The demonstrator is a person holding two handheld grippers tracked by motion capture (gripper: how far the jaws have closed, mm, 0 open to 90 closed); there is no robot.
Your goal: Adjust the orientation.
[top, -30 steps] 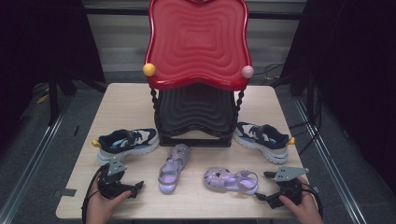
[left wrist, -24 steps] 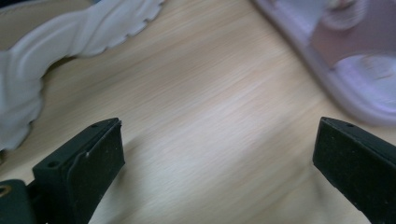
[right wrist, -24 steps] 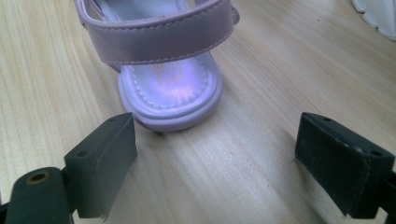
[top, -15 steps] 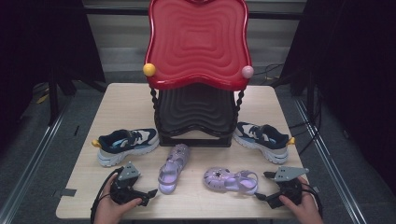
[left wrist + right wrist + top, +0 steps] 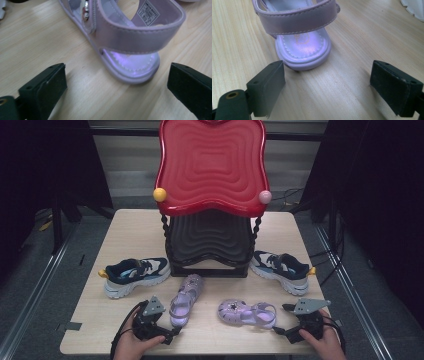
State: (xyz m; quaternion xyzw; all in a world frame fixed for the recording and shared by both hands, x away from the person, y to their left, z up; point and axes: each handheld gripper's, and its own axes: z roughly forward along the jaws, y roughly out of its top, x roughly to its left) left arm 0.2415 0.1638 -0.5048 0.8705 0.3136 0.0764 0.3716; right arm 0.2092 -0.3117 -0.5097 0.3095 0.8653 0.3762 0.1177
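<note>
Two lilac sandals lie on the wooden table [image 5: 125, 235] in the lower middle of the high view, in front of a red-and-black tiered stand [image 5: 212, 195]. The left sandal [image 5: 186, 293] lies lengthwise, its heel toward the bottom edge of the frame; the left gripper [image 5: 170, 334] sits at the lower left, just beside that heel. In the left gripper view the heel and its back strap [image 5: 135, 40] occupy the upper centre, ahead of the jaws and not between them; the jaws stand wide apart and hold nothing. The right sandal [image 5: 248, 313] lies crosswise, heel toward the right of the frame; the right gripper [image 5: 281, 331] sits at the lower right, near that heel. In the right gripper view the heel [image 5: 303, 50] lies in the upper left, ahead of the spread, empty jaws. A dark sneaker [image 5: 136, 276] rests at mid-left, another sneaker [image 5: 280, 270] at mid-right.
</note>
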